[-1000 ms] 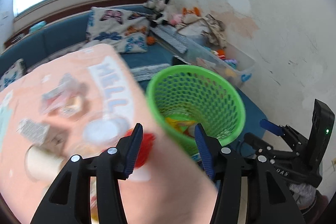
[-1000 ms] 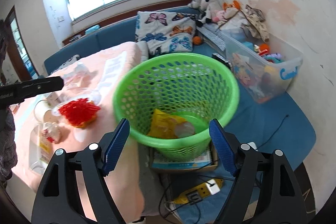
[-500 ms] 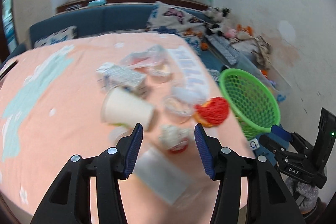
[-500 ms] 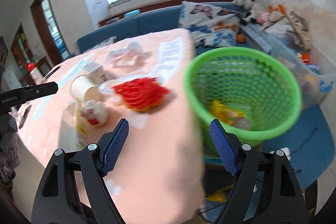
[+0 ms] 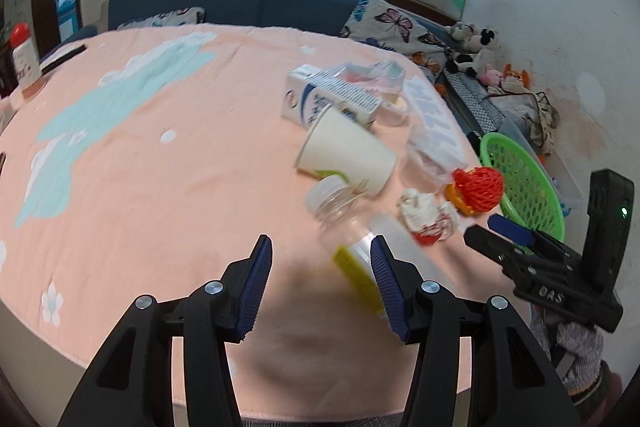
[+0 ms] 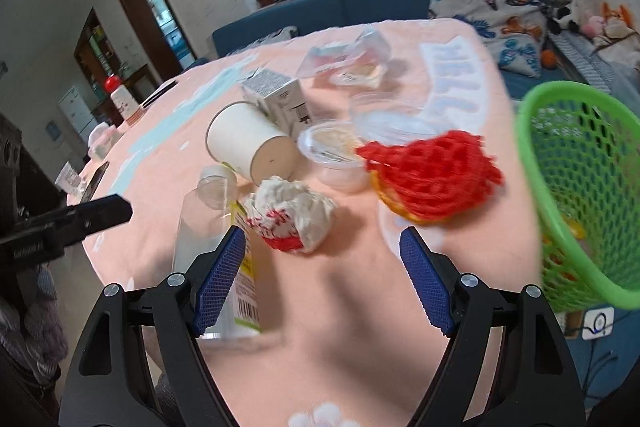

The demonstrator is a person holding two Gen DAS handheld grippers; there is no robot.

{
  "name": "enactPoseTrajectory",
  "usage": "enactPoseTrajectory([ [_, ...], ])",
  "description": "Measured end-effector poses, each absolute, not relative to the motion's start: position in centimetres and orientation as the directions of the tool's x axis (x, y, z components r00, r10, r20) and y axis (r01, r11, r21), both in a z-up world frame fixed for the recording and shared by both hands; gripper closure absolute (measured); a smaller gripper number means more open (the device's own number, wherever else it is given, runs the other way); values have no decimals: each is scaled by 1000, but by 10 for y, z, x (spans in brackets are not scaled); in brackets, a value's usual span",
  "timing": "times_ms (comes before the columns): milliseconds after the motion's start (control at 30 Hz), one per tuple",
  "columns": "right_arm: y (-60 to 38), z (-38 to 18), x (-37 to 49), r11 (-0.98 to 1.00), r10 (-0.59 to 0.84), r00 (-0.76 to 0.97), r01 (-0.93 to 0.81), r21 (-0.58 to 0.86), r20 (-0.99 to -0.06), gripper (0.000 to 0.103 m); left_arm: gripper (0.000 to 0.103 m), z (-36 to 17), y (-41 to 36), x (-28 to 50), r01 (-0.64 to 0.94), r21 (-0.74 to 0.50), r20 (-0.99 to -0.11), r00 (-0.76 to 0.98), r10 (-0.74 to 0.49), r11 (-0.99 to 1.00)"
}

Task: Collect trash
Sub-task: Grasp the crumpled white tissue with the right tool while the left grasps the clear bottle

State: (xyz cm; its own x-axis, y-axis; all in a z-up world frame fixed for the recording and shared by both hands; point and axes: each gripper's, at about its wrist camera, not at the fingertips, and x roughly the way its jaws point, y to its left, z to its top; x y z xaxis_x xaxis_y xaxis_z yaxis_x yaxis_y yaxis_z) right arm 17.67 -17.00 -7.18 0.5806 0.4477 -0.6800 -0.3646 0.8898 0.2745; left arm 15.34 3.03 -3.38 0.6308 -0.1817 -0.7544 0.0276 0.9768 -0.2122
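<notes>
Both tools hang over the near edge of the pink tabletop (image 5: 152,155), jaws apart and empty. The left tool (image 5: 320,283) has a clear bottle (image 5: 348,227) lying just ahead, its yellow label against the right finger, though blur hides whether they touch. The right tool (image 6: 320,277) faces a crumpled wrapper (image 6: 292,217) just ahead, with the red net (image 6: 436,175) beyond to its right. A tipped cup (image 6: 248,147), a carton (image 6: 280,99) and clear tubs (image 6: 340,155) crowd behind. The green basket (image 6: 580,195) stands off the tabletop's edge, far right.
</notes>
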Motion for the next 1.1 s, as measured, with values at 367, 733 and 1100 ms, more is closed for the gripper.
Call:
enactPoseTrajectory([
  [367, -144, -92, 205, 861, 488, 506, -414, 297, -711, 31, 53, -45, 45, 154, -14, -241, -768, 614, -182, 970],
  [733, -152, -91, 190, 858, 493, 532, -427, 285, -689, 44, 53, -48, 24, 161, -21, -290, -788, 572, -226, 957],
  [1100, -197, -78, 151, 875, 481, 602, -374, 307, -638, 44, 44, -52, -11, 170, -84, -321, -818, 525, -232, 943],
])
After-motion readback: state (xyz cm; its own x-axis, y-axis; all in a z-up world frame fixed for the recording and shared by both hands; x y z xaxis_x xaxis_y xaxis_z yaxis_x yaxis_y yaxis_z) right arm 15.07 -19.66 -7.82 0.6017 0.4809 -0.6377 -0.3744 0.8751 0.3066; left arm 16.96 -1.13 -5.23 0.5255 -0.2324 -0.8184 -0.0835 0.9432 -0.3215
